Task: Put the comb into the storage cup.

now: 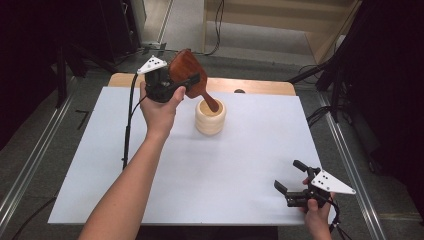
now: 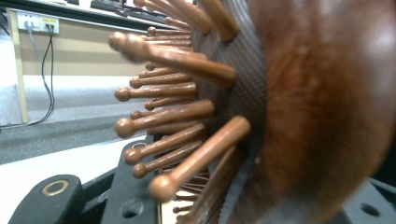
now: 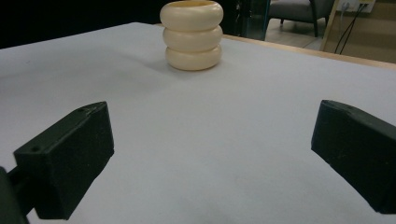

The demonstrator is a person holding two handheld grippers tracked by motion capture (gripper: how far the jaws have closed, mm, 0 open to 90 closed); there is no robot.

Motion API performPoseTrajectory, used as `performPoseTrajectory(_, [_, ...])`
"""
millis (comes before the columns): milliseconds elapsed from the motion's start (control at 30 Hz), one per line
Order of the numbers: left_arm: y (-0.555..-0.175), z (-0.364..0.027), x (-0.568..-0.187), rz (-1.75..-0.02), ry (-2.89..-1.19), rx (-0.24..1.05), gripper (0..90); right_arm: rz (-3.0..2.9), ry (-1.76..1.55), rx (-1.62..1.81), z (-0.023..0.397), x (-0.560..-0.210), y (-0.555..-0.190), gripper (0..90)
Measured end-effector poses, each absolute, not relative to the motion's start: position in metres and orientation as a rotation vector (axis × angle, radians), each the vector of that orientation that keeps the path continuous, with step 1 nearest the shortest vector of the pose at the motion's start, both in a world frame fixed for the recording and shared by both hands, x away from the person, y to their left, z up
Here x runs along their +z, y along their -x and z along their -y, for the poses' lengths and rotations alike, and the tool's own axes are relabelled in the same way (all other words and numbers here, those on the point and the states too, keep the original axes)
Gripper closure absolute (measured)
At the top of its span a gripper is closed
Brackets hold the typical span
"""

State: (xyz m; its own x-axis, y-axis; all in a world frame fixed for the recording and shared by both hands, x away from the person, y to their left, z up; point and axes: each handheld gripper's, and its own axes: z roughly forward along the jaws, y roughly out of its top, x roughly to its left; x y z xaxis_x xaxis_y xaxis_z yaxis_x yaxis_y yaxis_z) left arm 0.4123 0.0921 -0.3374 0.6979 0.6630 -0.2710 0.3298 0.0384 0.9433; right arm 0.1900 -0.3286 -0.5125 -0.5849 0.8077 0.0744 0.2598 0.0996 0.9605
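On the white-covered counter [image 1: 200,165], near its far edge, stands a cream holder of three stacked rounded rings [image 1: 210,117], with wide bare surface all around it. Above it, the left claw [image 1: 172,85] is clenched on the head of a reddish-brown wooden hairbrush with ball-tipped pegs [image 1: 186,70], tilted so its handle dips into the holder's mouth. The right claw [image 1: 292,176] rests near the counter's front right corner, jaws spread wide and holding nothing.
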Motion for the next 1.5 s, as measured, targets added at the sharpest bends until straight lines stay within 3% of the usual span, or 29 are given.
performPoseTrajectory(1500, [-0.429,-0.068,-0.382,-0.933,-1.626,0.319,56.2,-1.903,-1.027,1.503,0.327,-0.513,-0.190,0.0])
